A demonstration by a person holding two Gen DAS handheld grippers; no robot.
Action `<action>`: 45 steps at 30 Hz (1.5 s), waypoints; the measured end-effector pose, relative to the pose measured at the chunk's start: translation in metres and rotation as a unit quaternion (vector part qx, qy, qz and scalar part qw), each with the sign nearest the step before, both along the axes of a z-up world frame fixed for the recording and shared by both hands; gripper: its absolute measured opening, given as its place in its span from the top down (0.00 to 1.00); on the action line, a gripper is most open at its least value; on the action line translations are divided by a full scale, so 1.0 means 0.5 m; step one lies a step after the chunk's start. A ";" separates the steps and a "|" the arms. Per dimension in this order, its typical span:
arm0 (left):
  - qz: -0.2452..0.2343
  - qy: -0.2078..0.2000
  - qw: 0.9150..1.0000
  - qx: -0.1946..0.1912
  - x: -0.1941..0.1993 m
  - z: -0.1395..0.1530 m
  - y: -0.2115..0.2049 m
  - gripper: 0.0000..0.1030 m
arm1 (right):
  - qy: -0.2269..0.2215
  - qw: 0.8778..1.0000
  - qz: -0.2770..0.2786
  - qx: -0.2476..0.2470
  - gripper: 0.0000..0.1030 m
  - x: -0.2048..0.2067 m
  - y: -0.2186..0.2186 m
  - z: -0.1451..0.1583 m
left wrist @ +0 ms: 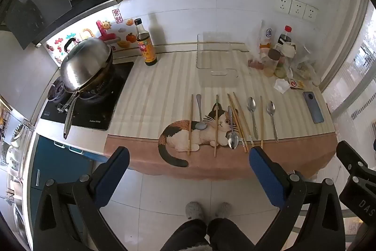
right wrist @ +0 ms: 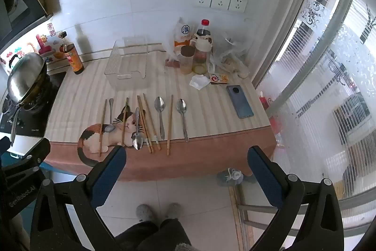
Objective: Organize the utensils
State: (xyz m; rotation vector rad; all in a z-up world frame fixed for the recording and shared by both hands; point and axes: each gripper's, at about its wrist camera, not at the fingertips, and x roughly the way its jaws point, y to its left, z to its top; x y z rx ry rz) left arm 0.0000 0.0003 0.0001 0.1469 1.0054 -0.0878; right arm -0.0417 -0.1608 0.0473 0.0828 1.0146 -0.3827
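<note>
Several metal spoons and wooden chopsticks lie in a row near the table's front edge. A spoon (left wrist: 272,117) lies at the right end and another spoon (left wrist: 201,114) near the left end; a chopstick pair (left wrist: 238,122) lies in the middle. The row also shows in the right wrist view, with the rightmost spoon (right wrist: 183,117) and chopsticks (right wrist: 146,122). A clear plastic bin (left wrist: 215,60) (right wrist: 128,65) stands empty behind them. My left gripper (left wrist: 189,154) and right gripper (right wrist: 186,154) are both open and empty, held in front of the table edge, above the floor.
A cat-print cloth covers the table (left wrist: 150,91). A soy sauce bottle (left wrist: 145,44), a wok on the stove (left wrist: 87,62), a cluster of bottles and bags (left wrist: 279,53) and a phone (left wrist: 313,107) stand around. The person's slippers (left wrist: 208,209) are below.
</note>
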 end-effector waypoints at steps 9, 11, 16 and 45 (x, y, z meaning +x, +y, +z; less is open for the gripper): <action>0.001 0.000 1.000 -0.009 -0.006 0.013 0.003 0.00 | -0.001 1.000 0.004 -0.006 0.00 -0.008 0.004 0.005; 0.002 -0.001 1.000 -0.009 -0.005 0.017 0.002 0.00 | -0.002 1.000 0.005 -0.007 0.00 -0.007 0.005 0.009; 0.007 -0.006 1.000 -0.010 -0.013 0.015 0.008 0.00 | -0.005 1.000 0.008 -0.012 0.00 -0.014 0.017 0.011; 0.015 -0.016 1.000 -0.014 -0.014 0.018 0.037 0.00 | -0.009 1.000 0.009 -0.014 0.00 -0.019 0.039 0.018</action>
